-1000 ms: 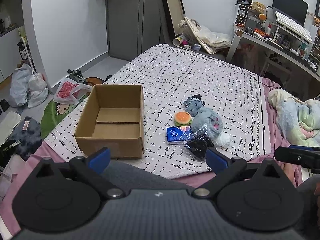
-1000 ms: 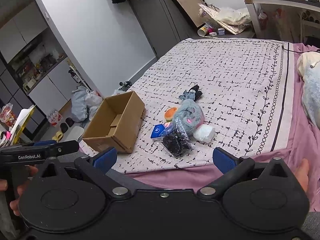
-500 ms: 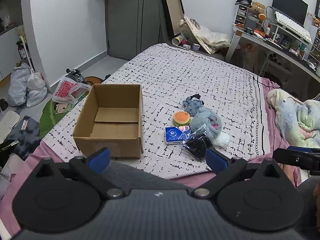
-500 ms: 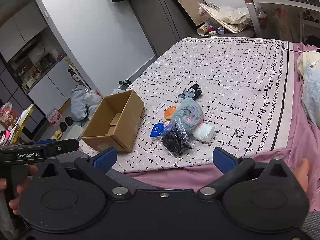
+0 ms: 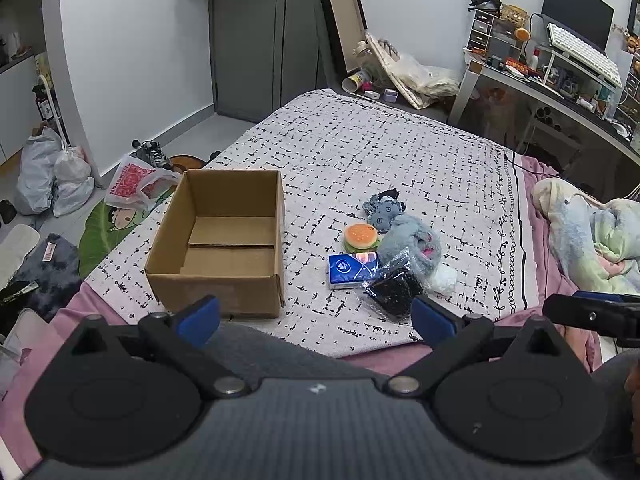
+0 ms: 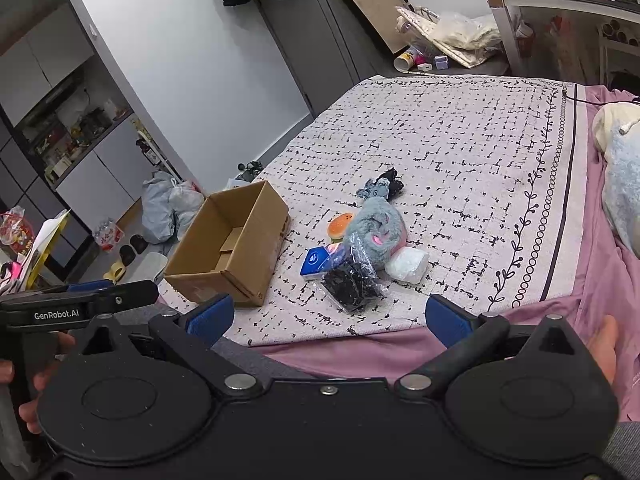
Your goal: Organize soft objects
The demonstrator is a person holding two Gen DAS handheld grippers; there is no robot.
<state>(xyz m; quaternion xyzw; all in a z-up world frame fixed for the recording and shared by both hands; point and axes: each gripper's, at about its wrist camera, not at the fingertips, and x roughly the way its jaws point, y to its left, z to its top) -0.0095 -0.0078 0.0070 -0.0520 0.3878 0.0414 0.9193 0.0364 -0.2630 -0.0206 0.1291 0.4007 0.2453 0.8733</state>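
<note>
An empty cardboard box (image 5: 224, 240) (image 6: 236, 248) stands open on the patterned bedspread (image 5: 400, 160). To its right lies a small heap: a burger toy (image 5: 361, 236), a grey-blue plush (image 5: 412, 240) (image 6: 376, 228), a smaller blue-grey plush (image 5: 382, 210), a blue tissue pack (image 5: 350, 270) (image 6: 316, 260), a clear bag of black stuff (image 5: 394, 292) (image 6: 352, 280) and a white soft bundle (image 6: 408, 266). My left gripper (image 5: 316, 316) is open, short of the bed's near edge. My right gripper (image 6: 328, 316) is open too, held back from the heap.
A rumpled blanket (image 5: 592, 232) lies on the bed's right side. Bags (image 5: 52, 176) and shoes crowd the floor left of the bed. A cluttered desk (image 5: 560, 80) stands at the back right. A hand (image 6: 604, 352) holds the right gripper.
Both views have shifted slightly, with the box and heap sitting a little higher in the frames. Nothing on the bed has moved and both grippers stay open.
</note>
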